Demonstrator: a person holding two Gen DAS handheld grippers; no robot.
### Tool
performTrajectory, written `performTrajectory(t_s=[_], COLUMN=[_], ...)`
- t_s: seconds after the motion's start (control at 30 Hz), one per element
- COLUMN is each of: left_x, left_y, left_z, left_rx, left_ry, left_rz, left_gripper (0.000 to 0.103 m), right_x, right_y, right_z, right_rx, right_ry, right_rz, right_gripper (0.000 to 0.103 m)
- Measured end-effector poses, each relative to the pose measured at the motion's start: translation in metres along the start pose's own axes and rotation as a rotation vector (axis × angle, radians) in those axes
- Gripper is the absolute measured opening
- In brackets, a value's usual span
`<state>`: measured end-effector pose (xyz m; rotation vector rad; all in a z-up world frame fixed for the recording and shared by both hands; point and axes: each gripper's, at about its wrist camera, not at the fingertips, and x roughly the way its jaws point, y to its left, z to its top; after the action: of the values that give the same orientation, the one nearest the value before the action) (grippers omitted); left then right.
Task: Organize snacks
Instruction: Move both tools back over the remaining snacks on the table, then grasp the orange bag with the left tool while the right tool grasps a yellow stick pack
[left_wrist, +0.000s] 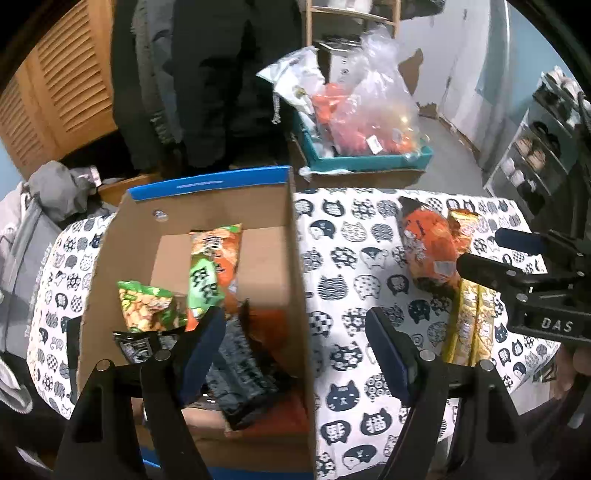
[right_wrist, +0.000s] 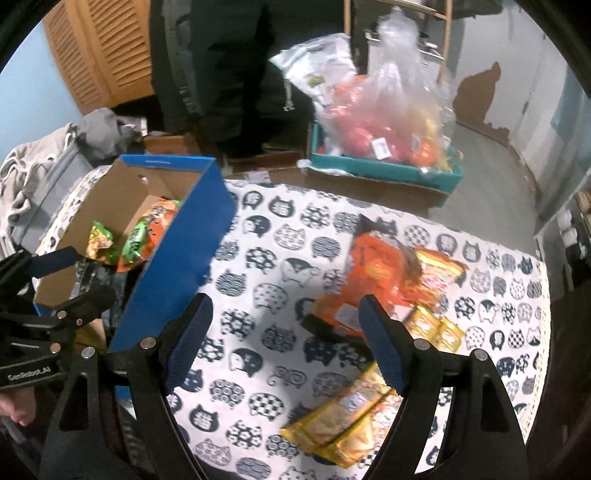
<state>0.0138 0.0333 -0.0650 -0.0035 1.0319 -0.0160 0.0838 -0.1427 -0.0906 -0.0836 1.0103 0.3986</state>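
Left claw (left_wrist: 295, 339) poised above the open cardboard box (left_wrist: 295, 258), its two blue-padded fingers spread wide and gripping nothing; one finger hangs over the box interior, the other over the cat-print cloth (left_wrist: 347, 266) covering the bench. Inside the box: a long green-and-orange snack bag (left_wrist: 212, 269) lying toward the far wall, a smaller green peanut bag (left_wrist: 147, 306) to its near left, and dark packets (left_wrist: 240, 373) at the near end (labels unreadable). Right of the box, well apart from it on the cloth, lies an orange snack bag (right_wrist: 373, 273), with yellow packets (right_wrist: 351, 417) just nearer the camera and a further orange-yellow packet (right_wrist: 439, 269) touching its far right side. Right claw (right_wrist: 284, 343) likewise released, fingers wide, hovering over the cloth between the box's blue outer wall and the orange bag. Beyond the box, on the floor, a teal tray (right_wrist: 388, 170) holds clear plastic bags (right_wrist: 399, 107).
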Motion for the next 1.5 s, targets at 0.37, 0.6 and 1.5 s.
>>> performTrajectory(t_s=[0.37, 0.6, 1.5], left_x=[0.015, 0.027, 0.092], left_y=[-0.051, -0.075, -0.110], left_z=[-0.002, -0.002, -0.018], left_rx=[0.111, 0.148, 0.204], left_ry=[0.012, 0.021, 0.122], left_rz=[-0.005, -0.022, -0.042], left_gripper=[0.079, 0.079, 0.079], right_x=[0.010, 0.014, 0.084], right_y=[-0.057, -0.087, -0.125], right_z=[-0.026, -0.044, -0.110], right_rx=[0.103, 0.181, 0.307], right_ry=[0.057, 0.090, 0.345], right_rz=[-0.072, -0.066, -0.083], right_gripper=[0.080, 0.080, 0.081])
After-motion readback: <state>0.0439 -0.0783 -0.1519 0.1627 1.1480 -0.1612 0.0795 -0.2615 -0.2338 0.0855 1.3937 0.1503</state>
